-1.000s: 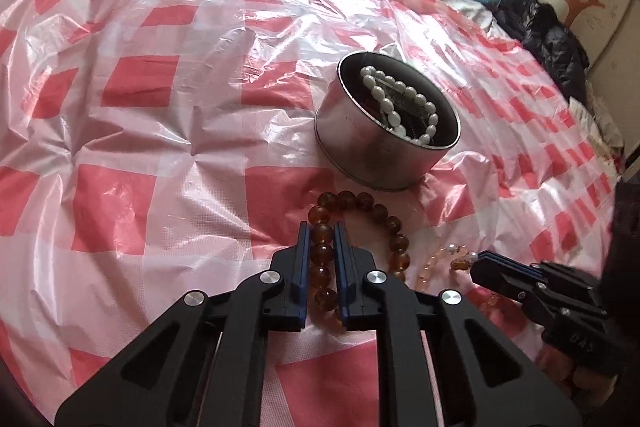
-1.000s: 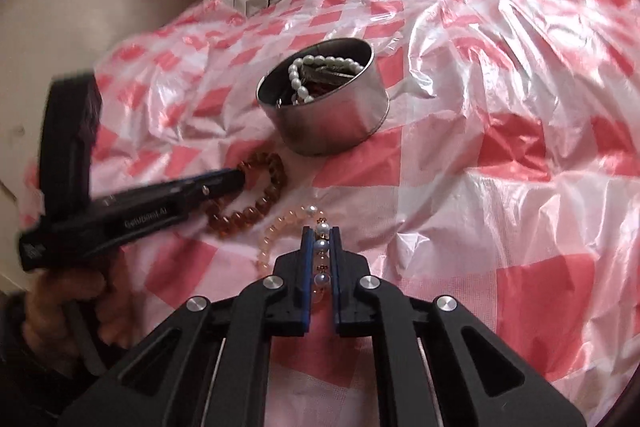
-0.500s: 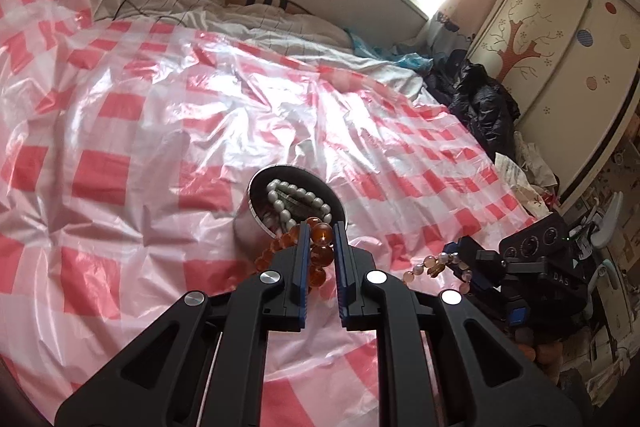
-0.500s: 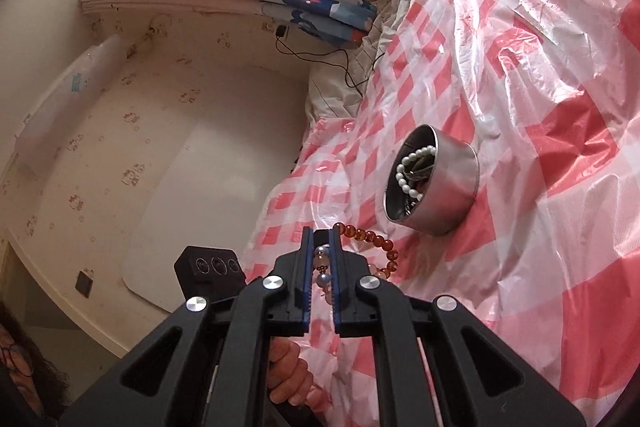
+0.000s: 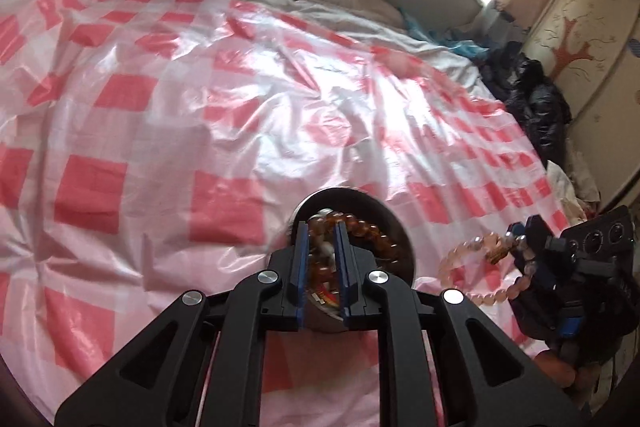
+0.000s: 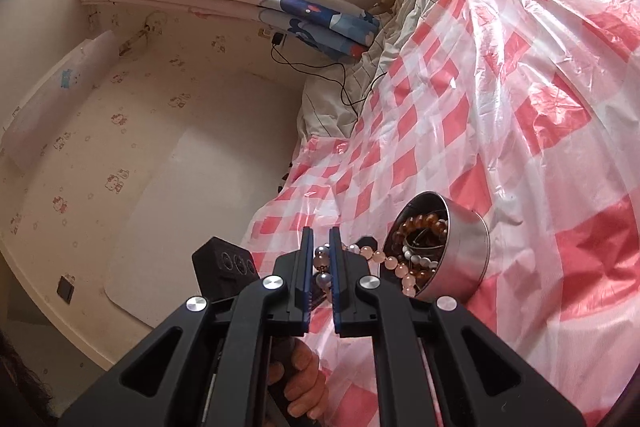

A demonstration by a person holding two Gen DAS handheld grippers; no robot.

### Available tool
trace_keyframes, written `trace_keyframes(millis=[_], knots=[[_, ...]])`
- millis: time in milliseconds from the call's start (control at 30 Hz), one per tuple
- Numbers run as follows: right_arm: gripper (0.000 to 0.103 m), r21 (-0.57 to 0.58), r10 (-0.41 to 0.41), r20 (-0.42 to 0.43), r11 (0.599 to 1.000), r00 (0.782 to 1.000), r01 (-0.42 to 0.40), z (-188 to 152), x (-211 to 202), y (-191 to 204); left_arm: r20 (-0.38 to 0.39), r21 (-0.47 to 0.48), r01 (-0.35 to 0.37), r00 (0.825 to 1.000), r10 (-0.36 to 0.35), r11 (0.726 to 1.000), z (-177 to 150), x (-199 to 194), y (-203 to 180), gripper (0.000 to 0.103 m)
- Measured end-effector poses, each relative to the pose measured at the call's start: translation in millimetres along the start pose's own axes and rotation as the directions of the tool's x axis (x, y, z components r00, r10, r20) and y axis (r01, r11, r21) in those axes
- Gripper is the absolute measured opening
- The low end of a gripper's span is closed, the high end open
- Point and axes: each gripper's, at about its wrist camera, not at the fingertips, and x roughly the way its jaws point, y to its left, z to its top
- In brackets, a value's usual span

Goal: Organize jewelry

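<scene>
On the bed's checked plastic sheet (image 5: 224, 131), left gripper (image 5: 322, 259), jaws just parted, hangs above the metal tin (image 6: 468, 251) holding the amber bracelet (image 6: 420, 223). At three o'clock, right gripper (image 6: 320, 267) pinches the pink bracelet (image 5: 472, 267).

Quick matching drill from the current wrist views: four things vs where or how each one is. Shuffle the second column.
Things:
1. amber bracelet
2. pink bead bracelet
3. metal tin
4. left tool

States:
A. pinched in the shut right tool, dangling beside the tin
B. standing on the red-checked plastic sheet
C. lying inside the tin
D. over the tin, pads apart, gripping nothing

Pairs: 1-C, 2-A, 3-B, 4-D
</scene>
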Motion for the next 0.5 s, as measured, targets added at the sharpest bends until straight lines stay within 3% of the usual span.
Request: trace_keyframes(millis=[67, 133, 200, 233, 300, 500], knots=[[0.008, -0.027, -0.038, -0.01, 0.999, 0.999, 0.038, 3, 13, 1, 0.031, -0.006, -0.009, 0.999, 0.009, 1.0, 1, -10, 4, 0.026], [0.009, -0.1, -0.117, -0.02, 0.988, 0.993, 0.114, 1, 25, 5, 0.083, -0.008, -0.023, 0.996, 0.024, 1.0, 2, -25, 6, 0.046], [0.011, -0.167, -0.197, -0.053, 0.968, 0.979, 0.186, -4, 42, 9, 0.099, -0.019, -0.013, 0.995, 0.015, 1.0, 2, -33, 11, 0.05], [0.032, -0.181, -0.238, -0.068, 0.958, 0.969, 0.223, -7, 49, 8, 0.094, -0.025, -0.012, 0.995, 0.015, 1.0, 2, -34, 13, 0.05], [0.054, -0.208, -0.293, -0.037, 0.938, 0.956, 0.279, -12, 50, 9, 0.083, -0.026, -0.034, 0.996, 0.036, 0.999, 0, -33, 14, 0.052], [0.055, -0.22, -0.315, 0.014, 0.925, 0.949, 0.31, -15, 27, 16, 0.086, 0.037, -0.112, 0.99, 0.109, 0.993, -11, -39, 8, 0.064]])
